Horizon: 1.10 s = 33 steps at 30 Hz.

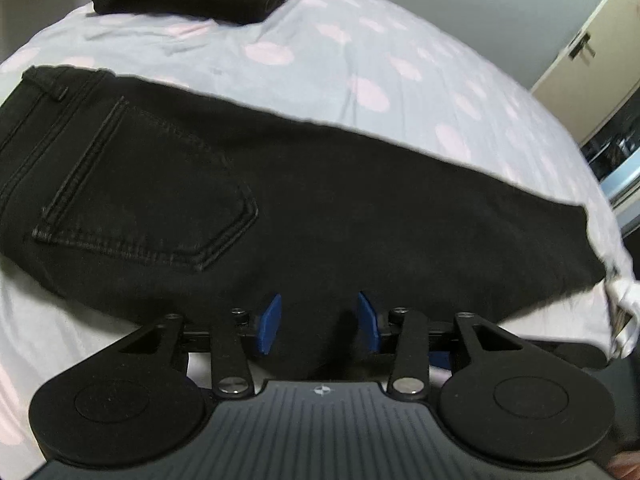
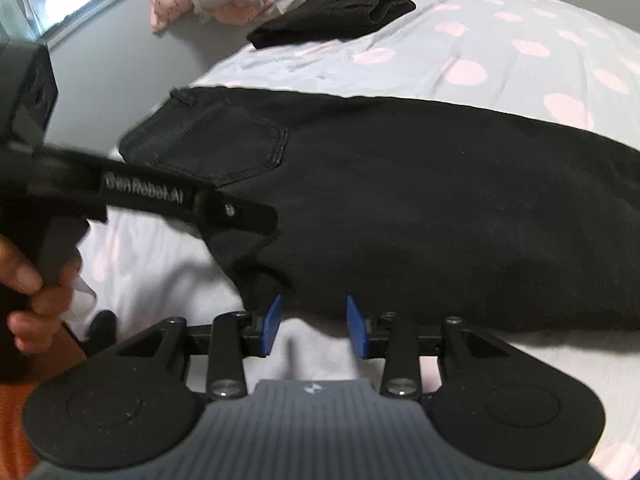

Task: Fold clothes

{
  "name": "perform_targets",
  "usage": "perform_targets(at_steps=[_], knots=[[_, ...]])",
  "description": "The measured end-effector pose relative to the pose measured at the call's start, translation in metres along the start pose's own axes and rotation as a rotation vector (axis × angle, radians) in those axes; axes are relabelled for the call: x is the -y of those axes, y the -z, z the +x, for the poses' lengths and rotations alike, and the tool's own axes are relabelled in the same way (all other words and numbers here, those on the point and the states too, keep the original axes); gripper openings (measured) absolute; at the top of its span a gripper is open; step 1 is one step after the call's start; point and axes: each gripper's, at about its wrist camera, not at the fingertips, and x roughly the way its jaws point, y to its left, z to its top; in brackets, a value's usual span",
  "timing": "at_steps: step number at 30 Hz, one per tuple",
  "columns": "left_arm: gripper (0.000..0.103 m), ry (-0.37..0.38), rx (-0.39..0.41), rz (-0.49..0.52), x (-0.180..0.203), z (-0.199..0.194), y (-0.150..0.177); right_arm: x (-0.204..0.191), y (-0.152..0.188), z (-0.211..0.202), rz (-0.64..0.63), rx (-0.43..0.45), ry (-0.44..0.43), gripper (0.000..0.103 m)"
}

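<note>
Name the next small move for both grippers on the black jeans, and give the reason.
Probably ease both forward and close on the near edge of the black jeans. The left gripper and right gripper both stand open at that edge, gripping nothing, and the jeans lie flat on the bedsheet, not yet folded across.

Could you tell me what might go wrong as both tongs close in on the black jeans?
1. The left tongs straddle the near edge of the black jeans and may pinch only one layer.
2. The right tongs sit over bare sheet and could grab bedding instead.
</note>
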Motion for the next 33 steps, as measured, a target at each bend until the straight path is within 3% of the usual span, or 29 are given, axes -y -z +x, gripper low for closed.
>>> perform_targets(at_steps=[4,7,10,14,19,24,33], knots=[[0.048,0.006,0.040,0.005,-0.001,-0.006,0.001,-0.005,-0.004,0.015,-0.016,-0.026,0.069,0.027],[0.048,0.024,0.045,-0.011,-0.006,-0.013,0.003,-0.005,-0.007,0.016,-0.006,0.004,0.075,0.021],[0.060,0.049,0.021,-0.003,-0.003,-0.016,0.002,-0.002,-0.011,0.009,0.016,0.094,0.060,0.014],[0.068,0.102,-0.026,-0.003,-0.001,-0.015,0.004,0.009,-0.016,-0.005,0.056,0.228,0.049,0.014],[0.068,0.093,-0.101,-0.009,-0.003,0.000,0.005,0.026,-0.019,0.001,0.142,0.204,0.016,0.017],[0.069,0.108,-0.163,0.098,0.017,0.008,0.012,0.027,-0.016,-0.006,0.150,0.228,0.022,0.018],[0.078,0.014,-0.250,0.324,0.053,0.017,0.027,0.053,0.000,-0.018,0.301,0.156,0.038,0.020]])
